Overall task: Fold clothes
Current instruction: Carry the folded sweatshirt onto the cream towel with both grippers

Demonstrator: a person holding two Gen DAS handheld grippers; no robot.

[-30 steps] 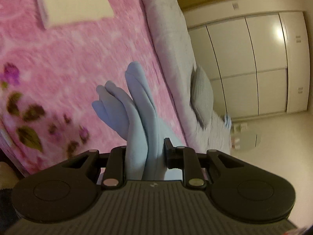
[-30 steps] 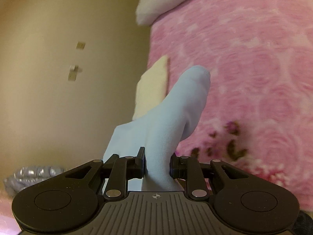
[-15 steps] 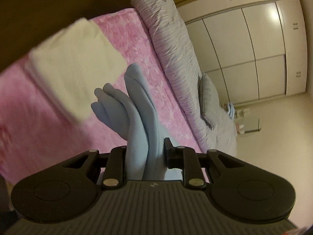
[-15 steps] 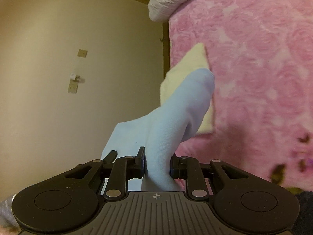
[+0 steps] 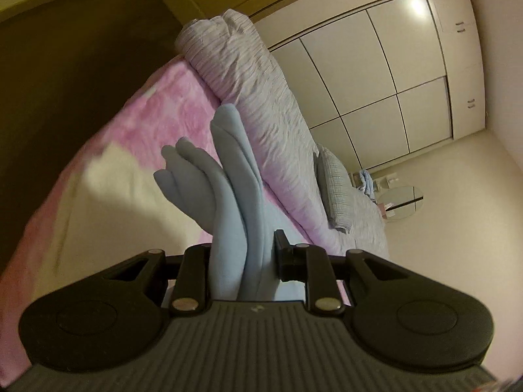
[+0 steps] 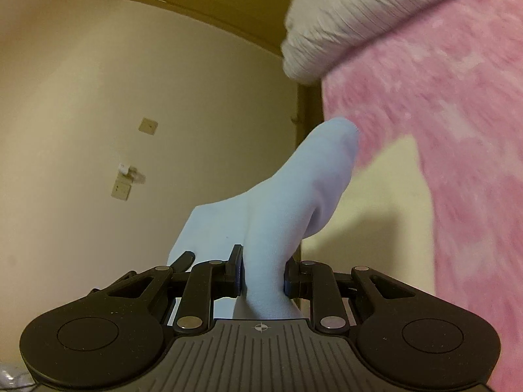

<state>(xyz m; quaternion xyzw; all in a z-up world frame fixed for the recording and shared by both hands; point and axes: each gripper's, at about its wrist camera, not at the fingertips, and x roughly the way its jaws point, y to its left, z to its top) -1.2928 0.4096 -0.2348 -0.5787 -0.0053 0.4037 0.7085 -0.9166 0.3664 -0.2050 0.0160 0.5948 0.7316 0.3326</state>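
Note:
A light blue garment (image 5: 228, 176) stands bunched in folds between the fingers of my left gripper (image 5: 242, 254). Those jaws are opening, though the cloth still fills the gap and touches both pads. My right gripper (image 6: 263, 261) is shut on another part of the same light blue garment (image 6: 294, 196), which rises ahead in a thick fold. Both grippers hang over a pink fleece blanket (image 5: 170, 104) on the bed. A folded cream cloth (image 5: 114, 196) lies on it just below and ahead, blurred; the cream cloth (image 6: 392, 212) also shows beside the pink blanket (image 6: 441, 98).
A rolled grey quilt (image 5: 248, 78) runs along the bed's far side, with a grey pillow (image 5: 333, 183) at its end. White wardrobe doors (image 5: 392, 81) fill the back wall. A dark panel (image 5: 65, 81) borders the bed. The right wrist view shows a cream wall with sockets (image 6: 121, 189).
Both grippers have swept across the bed with the blue garment still between their fingers. The cream folded cloth has come from far off to just beneath them.

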